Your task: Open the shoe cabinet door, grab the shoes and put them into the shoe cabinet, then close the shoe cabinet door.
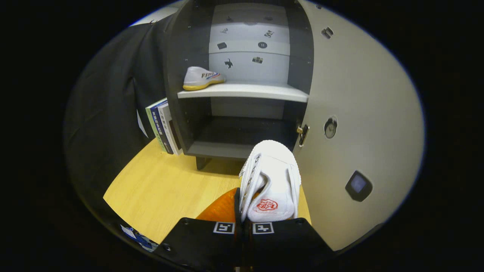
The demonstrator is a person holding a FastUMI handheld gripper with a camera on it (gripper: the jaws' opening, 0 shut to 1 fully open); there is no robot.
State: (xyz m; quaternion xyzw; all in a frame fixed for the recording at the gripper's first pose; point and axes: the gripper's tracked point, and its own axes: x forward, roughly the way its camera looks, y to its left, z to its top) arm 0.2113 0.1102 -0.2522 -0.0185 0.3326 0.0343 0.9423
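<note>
The pale wooden surface [162,185] carries the dark grey shoe cabinet [177,75] on short legs, with a row of upright books [163,126] just beside its left wall. On the cabinet's white upper shelf [257,91] lies a white yellow-soled sneaker [202,78], near the left end.

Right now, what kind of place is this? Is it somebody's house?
Probably a mock-up home corner in a test booth, not a real house: an open shoe cabinet on a wooden table, books beside it, and the gripper holding a white shoe.

held shoe [273,177]: white, red logo on tongue
shelf shoe [202,78]: white, yellow sole
table [162,189]: pale wood grain
door [359,113]: grey
</note>
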